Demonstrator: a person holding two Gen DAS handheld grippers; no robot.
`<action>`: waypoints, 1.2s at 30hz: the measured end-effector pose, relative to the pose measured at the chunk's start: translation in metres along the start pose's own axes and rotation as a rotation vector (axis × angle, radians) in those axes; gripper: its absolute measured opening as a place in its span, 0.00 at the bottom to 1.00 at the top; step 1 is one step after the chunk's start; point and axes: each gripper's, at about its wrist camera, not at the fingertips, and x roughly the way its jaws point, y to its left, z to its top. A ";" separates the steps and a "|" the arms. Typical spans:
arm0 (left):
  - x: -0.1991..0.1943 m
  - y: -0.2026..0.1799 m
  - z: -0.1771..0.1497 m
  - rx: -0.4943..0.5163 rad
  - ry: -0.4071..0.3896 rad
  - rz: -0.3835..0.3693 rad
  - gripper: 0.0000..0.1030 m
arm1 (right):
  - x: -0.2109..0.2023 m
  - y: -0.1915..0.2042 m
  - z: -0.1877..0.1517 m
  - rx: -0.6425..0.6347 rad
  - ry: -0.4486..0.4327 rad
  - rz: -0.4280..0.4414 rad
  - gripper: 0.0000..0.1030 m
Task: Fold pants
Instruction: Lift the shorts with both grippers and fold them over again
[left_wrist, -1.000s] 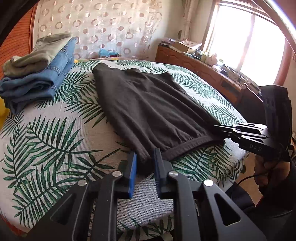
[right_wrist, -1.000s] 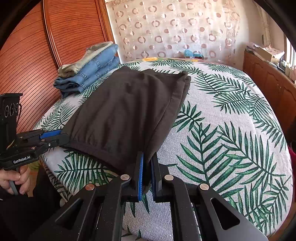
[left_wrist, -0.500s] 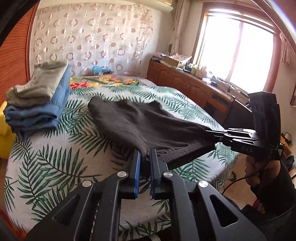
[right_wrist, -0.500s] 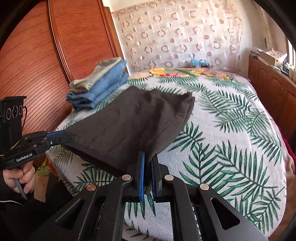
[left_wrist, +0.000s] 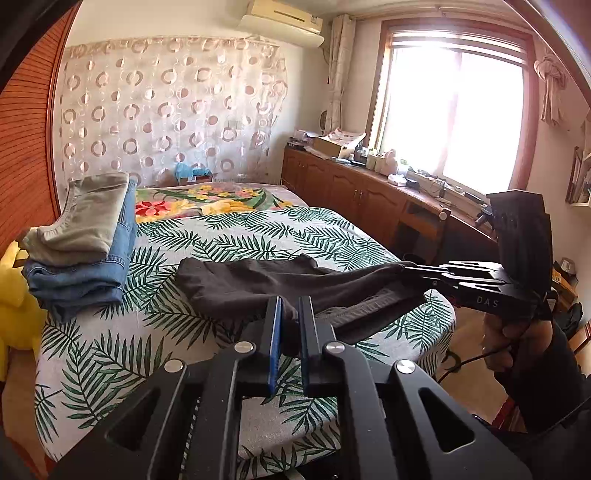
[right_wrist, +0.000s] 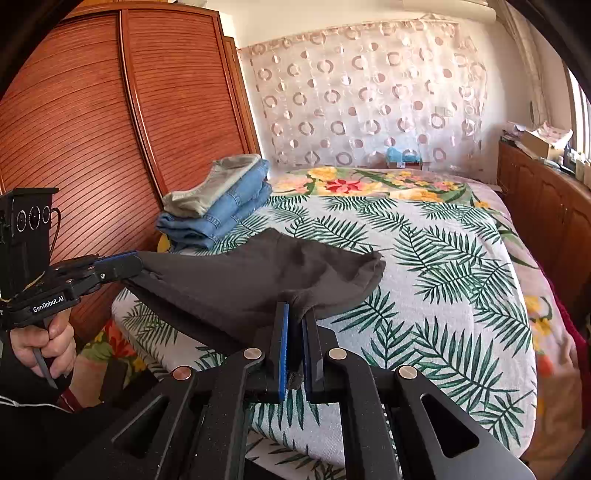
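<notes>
Dark grey pants (left_wrist: 258, 284) (right_wrist: 251, 280) lie half lifted over the near end of a bed with a palm-leaf cover (left_wrist: 229, 236). My left gripper (left_wrist: 290, 310) is shut on the near edge of the waistband, cloth pinched between its blue pads. My right gripper (right_wrist: 295, 314) is shut on the other corner of the same edge. Each gripper shows in the other's view: the right gripper (left_wrist: 410, 269) at the right, the left gripper (right_wrist: 136, 264) at the left. The near edge hangs stretched above the bed; the far end of the pants rests on the cover.
A stack of folded jeans and a beige garment (left_wrist: 85, 243) (right_wrist: 218, 199) sits at the bed's left side by a wooden wardrobe (right_wrist: 110, 147). A yellow soft toy (left_wrist: 14, 306) lies at the left edge. Wooden cabinets (left_wrist: 369, 195) run under the window on the right.
Both grippers have risen with the waistband edge, lifting the near half of the pants off the bed. The left jaws closed from loosely around the cloth to tight on it.
</notes>
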 end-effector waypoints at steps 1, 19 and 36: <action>0.003 0.001 0.000 0.000 0.004 0.001 0.09 | -0.003 0.000 0.000 -0.002 -0.003 -0.002 0.06; 0.051 0.030 0.033 -0.020 0.010 0.040 0.09 | 0.059 -0.010 0.031 0.021 0.027 -0.059 0.06; 0.103 0.053 0.048 -0.033 0.035 0.106 0.09 | 0.118 -0.023 0.061 0.046 0.041 -0.064 0.06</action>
